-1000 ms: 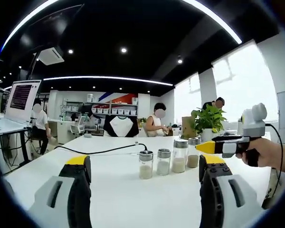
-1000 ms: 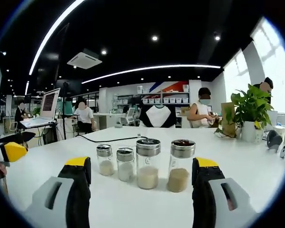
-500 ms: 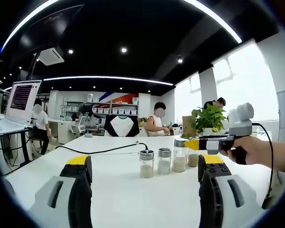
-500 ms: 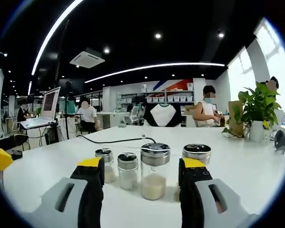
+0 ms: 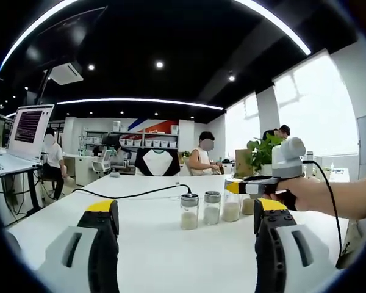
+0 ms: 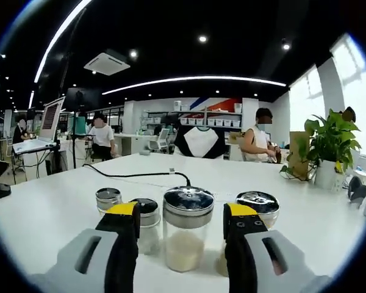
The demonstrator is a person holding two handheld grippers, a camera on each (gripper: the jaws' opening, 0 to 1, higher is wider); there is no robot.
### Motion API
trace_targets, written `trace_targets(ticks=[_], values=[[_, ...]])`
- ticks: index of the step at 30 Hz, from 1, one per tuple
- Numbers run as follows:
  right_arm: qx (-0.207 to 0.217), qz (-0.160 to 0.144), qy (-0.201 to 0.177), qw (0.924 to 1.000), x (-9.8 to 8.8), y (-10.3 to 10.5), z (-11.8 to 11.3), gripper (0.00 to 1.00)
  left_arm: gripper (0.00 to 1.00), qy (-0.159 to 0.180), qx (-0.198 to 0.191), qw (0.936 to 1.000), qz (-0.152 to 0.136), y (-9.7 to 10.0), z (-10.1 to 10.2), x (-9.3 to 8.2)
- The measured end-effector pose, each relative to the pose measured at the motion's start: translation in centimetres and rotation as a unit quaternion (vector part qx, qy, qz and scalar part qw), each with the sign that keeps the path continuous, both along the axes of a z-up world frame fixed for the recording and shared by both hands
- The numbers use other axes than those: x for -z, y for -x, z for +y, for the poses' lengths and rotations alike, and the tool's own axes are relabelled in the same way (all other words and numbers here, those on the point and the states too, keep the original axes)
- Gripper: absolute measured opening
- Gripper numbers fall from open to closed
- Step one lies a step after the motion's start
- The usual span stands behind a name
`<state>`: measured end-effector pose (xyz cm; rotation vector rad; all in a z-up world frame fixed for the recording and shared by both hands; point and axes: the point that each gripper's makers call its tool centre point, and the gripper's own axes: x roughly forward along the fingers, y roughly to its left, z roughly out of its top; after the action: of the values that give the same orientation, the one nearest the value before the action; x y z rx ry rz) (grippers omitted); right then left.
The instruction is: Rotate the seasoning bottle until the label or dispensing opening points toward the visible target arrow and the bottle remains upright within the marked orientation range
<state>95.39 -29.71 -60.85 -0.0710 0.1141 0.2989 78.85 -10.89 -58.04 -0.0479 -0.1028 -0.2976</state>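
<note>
Four clear glass seasoning bottles with metal lids are lined up on the white table (image 6: 43, 213). In the right gripper view, the right gripper (image 6: 182, 217) is held wide, its jaws flanking the larger seasoning bottle (image 6: 186, 237) at lower centre, contact not discernible. The left gripper (image 5: 183, 215) is spread wide over bare tabletop.
</note>
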Motion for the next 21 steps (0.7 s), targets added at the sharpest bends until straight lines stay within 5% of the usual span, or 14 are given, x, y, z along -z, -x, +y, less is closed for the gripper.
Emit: trace_targets(ticks=[8,10,12,21], values=[[0.004,0.005,-0.009,0.9999,0.3,-1.3,0.4,0.50,0.96,-0.001,0.005,1.0000,-0.001,0.0,-0.3,-0.2],[-0.005,0.003,0.029,0.9996,0.6,-1.7,0.6,0.47,0.95,-0.001,0.007,1.0000,0.000,0.0,-0.5,-0.1],[0.008,0.017,-0.012,0.9997,0.9,-1.8,0.5,0.46,0.94,-0.003,0.008,1.0000,0.000,0.0,-0.6,-0.1],[0.021,0.025,-0.009,0.9994,1.6,-2.3,-0.1,0.40,0.93,-0.002,0.016,0.9999,0.004,0.1,-1.2,0.2]])
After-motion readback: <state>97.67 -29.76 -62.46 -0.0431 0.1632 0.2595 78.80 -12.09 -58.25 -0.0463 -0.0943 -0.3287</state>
